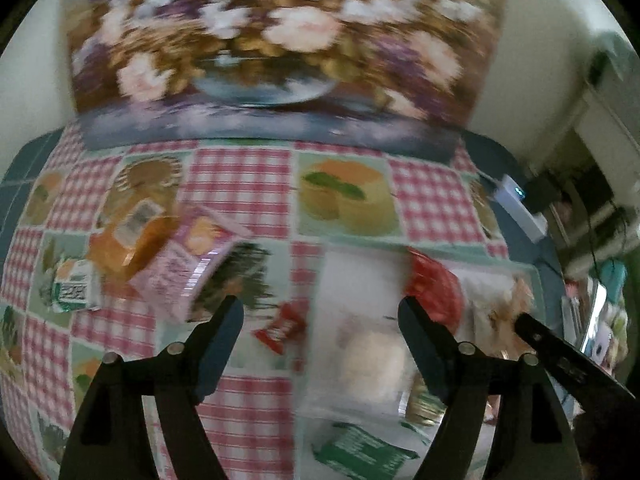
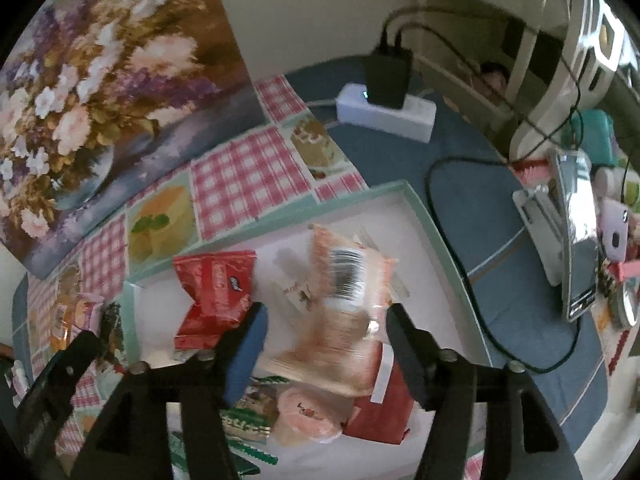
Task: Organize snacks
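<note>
Left claw (image 1: 320,308): jaws stand apart with nothing between them, above the checked cloth and the left edge of the tray.
Right claw (image 2: 324,312): jaws stand apart over the tray; the orange packet sits between the fingers, blurred, and the pads do not press on it.
Orange packet (image 2: 352,276): translucent orange-pink wrapper with a white barcode panel, lying tilted across other snacks inside the tray.
Red packets (image 2: 216,292): one crinkled red wrapper at the tray's left side, a second red pack near the right finger.
Tray (image 2: 404,192): shallow white box with a pale green rim, resting on the surface.
Loose snacks (image 1: 188,256): a pink pack, an orange pack and a green-and-white one lie together on the cloth, well left of the tray; a small red sweet (image 1: 282,326) lies just beside the tray.
Surface (image 1: 240,184): covered by a pink-checked cloth with food pictures; a flower painting (image 1: 276,40) stands behind.
</note>
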Tool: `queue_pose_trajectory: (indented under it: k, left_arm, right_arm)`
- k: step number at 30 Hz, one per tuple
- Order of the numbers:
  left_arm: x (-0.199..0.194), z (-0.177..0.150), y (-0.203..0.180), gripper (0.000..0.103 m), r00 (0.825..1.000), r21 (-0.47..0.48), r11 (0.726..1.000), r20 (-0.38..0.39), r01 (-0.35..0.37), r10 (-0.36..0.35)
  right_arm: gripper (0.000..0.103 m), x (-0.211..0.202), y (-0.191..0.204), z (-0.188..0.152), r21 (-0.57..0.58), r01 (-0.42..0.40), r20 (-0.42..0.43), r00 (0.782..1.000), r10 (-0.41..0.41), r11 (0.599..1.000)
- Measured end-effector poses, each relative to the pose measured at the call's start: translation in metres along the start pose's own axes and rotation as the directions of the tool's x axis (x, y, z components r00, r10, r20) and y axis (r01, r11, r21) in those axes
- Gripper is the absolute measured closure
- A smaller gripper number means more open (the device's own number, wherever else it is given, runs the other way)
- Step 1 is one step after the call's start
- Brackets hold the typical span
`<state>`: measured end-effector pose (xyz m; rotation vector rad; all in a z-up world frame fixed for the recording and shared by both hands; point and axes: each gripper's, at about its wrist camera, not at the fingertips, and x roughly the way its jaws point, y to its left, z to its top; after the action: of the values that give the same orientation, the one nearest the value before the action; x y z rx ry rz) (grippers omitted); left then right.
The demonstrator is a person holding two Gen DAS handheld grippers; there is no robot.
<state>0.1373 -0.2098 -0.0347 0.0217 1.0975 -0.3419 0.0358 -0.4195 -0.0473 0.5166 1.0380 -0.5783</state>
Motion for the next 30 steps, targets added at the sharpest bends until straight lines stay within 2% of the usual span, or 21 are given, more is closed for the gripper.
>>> queue_pose_trajectory:
  k: [4, 6, 10, 14, 17, 20, 21, 23, 27, 30]
  left_arm:
    - [-0.003, 0.005, 0.03, 0.022, 1.0, -0.073, 0.997, 0.011, -0.023, 0.024]
    - [-0.005, 0.007, 0.048, 0.022, 0.999, -0.114, 0.993, 0.012, -0.039, 0.041]
    - [-0.006, 0.008, 0.082, 0.022, 0.997, -0.191, 0.978, 0.003, -0.079, 0.081]
    - [-0.012, 0.008, 0.115, 0.022, 0.993, -0.254, 0.96, -0.005, -0.115, 0.118]
    - [-0.017, 0.008, 0.138, 0.016, 0.985, -0.282, 0.945, -0.004, -0.166, 0.171]
    - [-0.023, 0.008, 0.16, 0.013, 0.972, -0.294, 0.929, -0.004, -0.224, 0.234]
    - [-0.025, 0.007, 0.168, 0.007, 0.968, -0.303, 0.922, -0.004, -0.24, 0.25]
    - [-0.03, 0.005, 0.183, 0.002, 0.96, -0.322, 0.909, 0.002, -0.265, 0.281]
    - [-0.04, 0.003, 0.212, 0.002, 0.944, -0.359, 0.882, 0.007, -0.305, 0.329]
    - [-0.046, 0.002, 0.229, 0.002, 0.942, -0.387, 0.87, 0.008, -0.305, 0.334]
  right_arm:
    - [0.028, -0.014, 0.008, 0.002, -0.011, -0.028, 0.032, 0.999, 0.029, 1.0]
    - [0.027, -0.02, 0.015, 0.003, -0.027, -0.031, 0.045, 0.998, 0.032, 0.999]
    - [0.017, -0.025, 0.032, 0.002, -0.07, -0.038, 0.064, 0.997, 0.042, 0.997]
    - [0.017, -0.019, 0.055, -0.005, -0.113, -0.06, 0.041, 0.997, 0.065, 0.992]
    - [0.014, -0.019, 0.071, -0.011, -0.132, -0.085, 0.038, 0.995, 0.091, 0.988]
    - [0.006, -0.024, 0.094, -0.02, -0.173, -0.116, 0.047, 0.991, 0.126, 0.978]
    - [0.003, -0.024, 0.1, -0.021, -0.187, -0.124, 0.048, 0.99, 0.135, 0.974]
    - [0.0, -0.026, 0.115, -0.027, -0.219, -0.144, 0.049, 0.986, 0.159, 0.965]
    - [0.0, -0.024, 0.143, -0.041, -0.262, -0.189, 0.026, 0.979, 0.203, 0.946]
    - [0.0, -0.022, 0.162, -0.05, -0.293, -0.207, 0.011, 0.976, 0.219, 0.934]
